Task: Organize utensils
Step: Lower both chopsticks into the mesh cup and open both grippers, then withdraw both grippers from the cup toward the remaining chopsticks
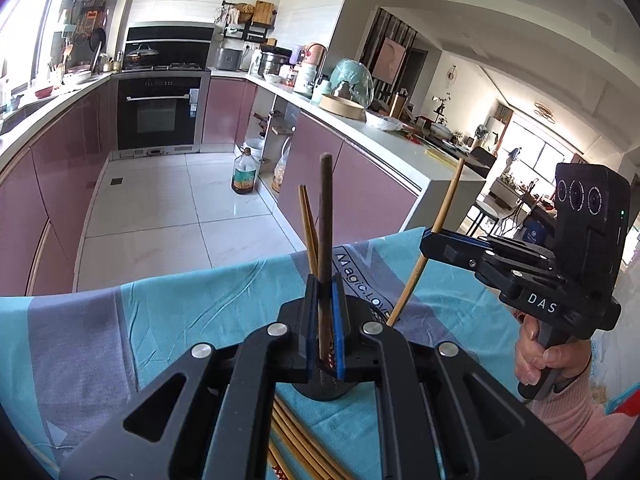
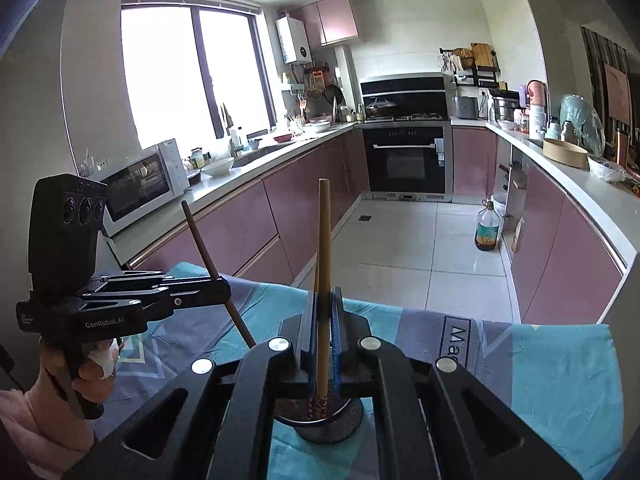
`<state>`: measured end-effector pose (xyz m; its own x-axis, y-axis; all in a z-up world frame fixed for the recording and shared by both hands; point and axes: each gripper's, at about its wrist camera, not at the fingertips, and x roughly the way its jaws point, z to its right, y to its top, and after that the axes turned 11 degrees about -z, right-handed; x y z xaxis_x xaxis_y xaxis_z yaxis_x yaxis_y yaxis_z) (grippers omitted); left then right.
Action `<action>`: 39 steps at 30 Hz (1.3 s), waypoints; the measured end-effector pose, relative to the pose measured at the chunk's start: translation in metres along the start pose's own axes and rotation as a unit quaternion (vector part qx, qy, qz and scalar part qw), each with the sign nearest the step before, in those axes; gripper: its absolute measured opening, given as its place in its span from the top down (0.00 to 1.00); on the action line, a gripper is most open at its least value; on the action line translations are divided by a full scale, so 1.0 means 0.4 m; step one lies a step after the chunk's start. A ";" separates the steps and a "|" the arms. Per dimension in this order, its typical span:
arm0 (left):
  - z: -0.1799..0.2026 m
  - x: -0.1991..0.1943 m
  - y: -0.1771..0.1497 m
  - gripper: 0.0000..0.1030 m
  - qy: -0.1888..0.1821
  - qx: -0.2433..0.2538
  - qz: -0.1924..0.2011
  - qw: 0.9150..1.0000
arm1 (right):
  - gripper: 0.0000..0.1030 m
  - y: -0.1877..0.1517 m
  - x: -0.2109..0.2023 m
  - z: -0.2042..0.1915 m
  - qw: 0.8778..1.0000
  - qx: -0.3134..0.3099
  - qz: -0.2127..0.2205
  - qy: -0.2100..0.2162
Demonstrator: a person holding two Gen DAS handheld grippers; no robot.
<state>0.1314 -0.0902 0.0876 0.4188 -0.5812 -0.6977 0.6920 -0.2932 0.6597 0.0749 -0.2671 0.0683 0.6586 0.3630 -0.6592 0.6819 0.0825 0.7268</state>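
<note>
My left gripper (image 1: 324,284) is shut on a dark brown chopstick (image 1: 325,240) that stands nearly upright, its lower end over a dark round holder (image 1: 320,390). My right gripper (image 2: 325,300) is shut on a light bamboo chopstick (image 2: 323,264), also upright, its patterned end inside the holder (image 2: 340,426). Each gripper shows in the other's view: the right one (image 1: 430,238) with its bamboo chopstick (image 1: 444,216), the left one (image 2: 224,292) with its dark chopstick (image 2: 208,256). Two more light chopsticks (image 1: 307,224) rise from the holder. Several loose chopsticks (image 1: 296,440) lie on the cloth.
The table has a teal and grey cloth (image 1: 180,312) (image 2: 540,380). Beyond its far edge is a tiled kitchen floor with an oil bottle (image 1: 244,174), pink cabinets and an oven (image 2: 406,160). A microwave (image 2: 140,182) stands on the left counter.
</note>
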 end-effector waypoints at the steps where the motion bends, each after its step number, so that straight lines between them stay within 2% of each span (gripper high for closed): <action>1: -0.011 0.007 0.002 0.93 0.000 -0.001 -0.004 1.000 | 0.95 -0.001 0.008 0.001 1.000 -0.001 -0.008 0.000; 10: -0.021 0.049 0.040 0.93 -0.002 0.007 -0.030 1.000 | 0.95 0.005 0.083 0.016 0.998 0.011 -0.058 0.006; 22: -0.030 0.113 0.103 0.92 0.022 -0.003 -0.040 0.999 | 0.93 0.026 0.128 0.032 0.998 0.030 -0.060 -0.010; 23: -0.031 0.115 0.103 0.91 0.026 -0.004 -0.039 0.999 | 0.92 0.023 0.130 0.035 0.998 0.034 -0.059 -0.010; 24: -0.031 0.119 0.101 0.85 0.032 -0.002 -0.039 0.999 | 0.92 0.019 0.132 0.038 0.998 0.038 -0.058 -0.005; 29: -0.044 0.134 0.085 0.84 0.032 -0.012 -0.036 0.999 | 0.89 0.010 0.123 0.044 0.998 0.047 -0.044 -0.013; 31: -0.047 0.133 0.075 0.84 0.035 -0.012 -0.031 0.999 | 0.86 0.000 0.112 0.041 0.998 0.047 -0.036 -0.014; 32: -0.049 0.131 0.069 0.84 0.035 -0.012 -0.029 0.999 | 0.81 -0.003 0.106 0.037 0.998 0.045 -0.033 -0.018; 33: -0.049 0.129 0.062 0.81 0.033 -0.010 -0.027 0.999 | 0.74 -0.007 0.100 0.034 0.998 0.042 -0.028 -0.023; 35: -0.044 0.117 0.044 0.78 0.034 -0.001 -0.017 0.999 | 0.67 -0.014 0.083 0.027 0.999 0.036 -0.017 -0.033; 37: -0.042 0.105 0.024 0.71 0.042 0.005 -0.008 0.999 | 0.65 -0.025 0.065 0.014 0.999 0.028 -0.007 -0.042; 39: -0.043 0.087 0.000 0.67 0.049 0.008 0.001 0.999 | 0.52 -0.038 0.048 0.000 0.999 0.020 0.002 -0.041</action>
<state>0.1563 -0.0975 0.0584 0.4754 -0.5055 -0.7200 0.6824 -0.3047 0.6645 0.0771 -0.2613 0.0447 0.6842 0.2864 -0.6707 0.6903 0.0426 0.7223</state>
